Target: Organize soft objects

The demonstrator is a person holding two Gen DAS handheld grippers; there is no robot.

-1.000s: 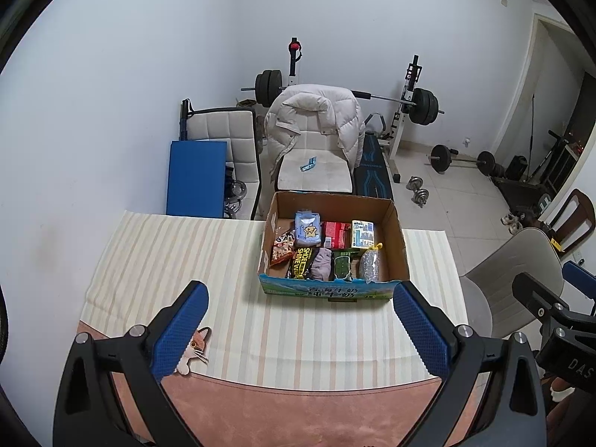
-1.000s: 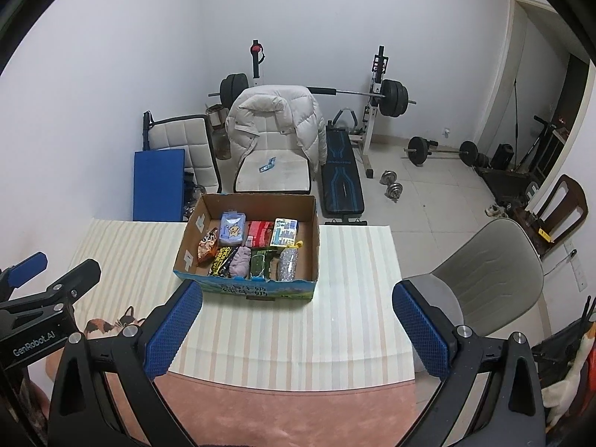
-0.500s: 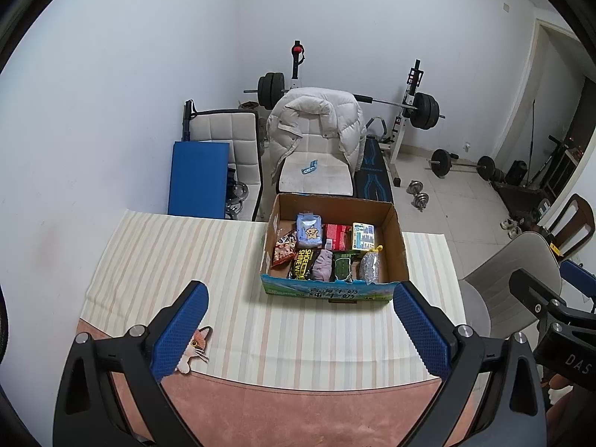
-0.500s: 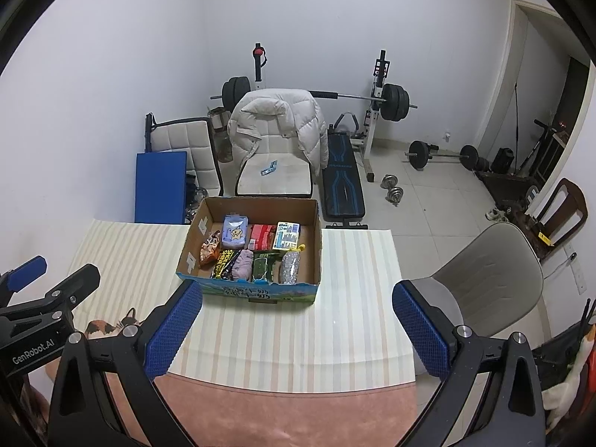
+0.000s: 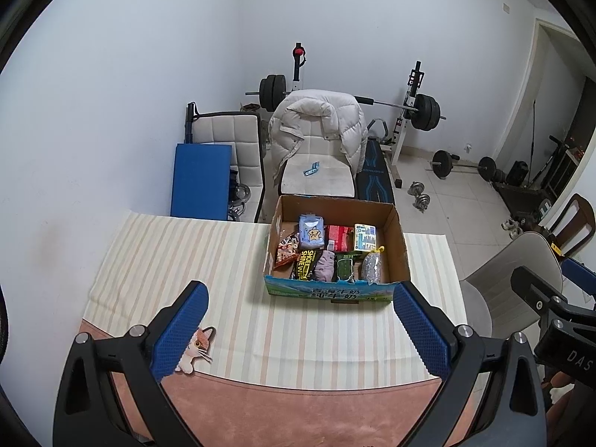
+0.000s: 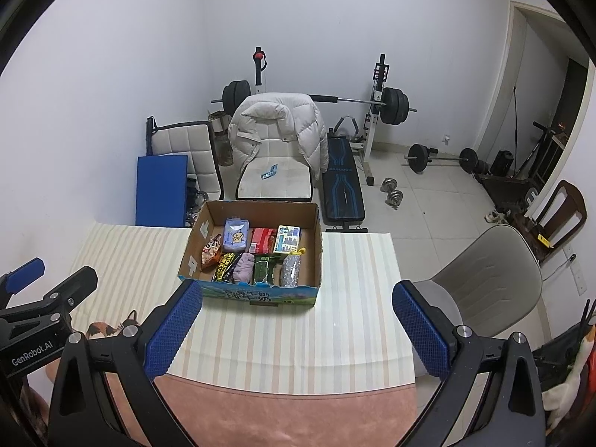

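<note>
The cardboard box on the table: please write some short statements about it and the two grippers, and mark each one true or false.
1. The cardboard box stands on the striped cloth. True.
2. The box is empty. False: it holds several packets, among them a light blue packet and a red packet.
3. The left gripper is open and holds nothing. True.
4. The right gripper is shut on a packet. False: it is open and empty.
5. A white jacket hangs over the chair behind the table. True.
</note>
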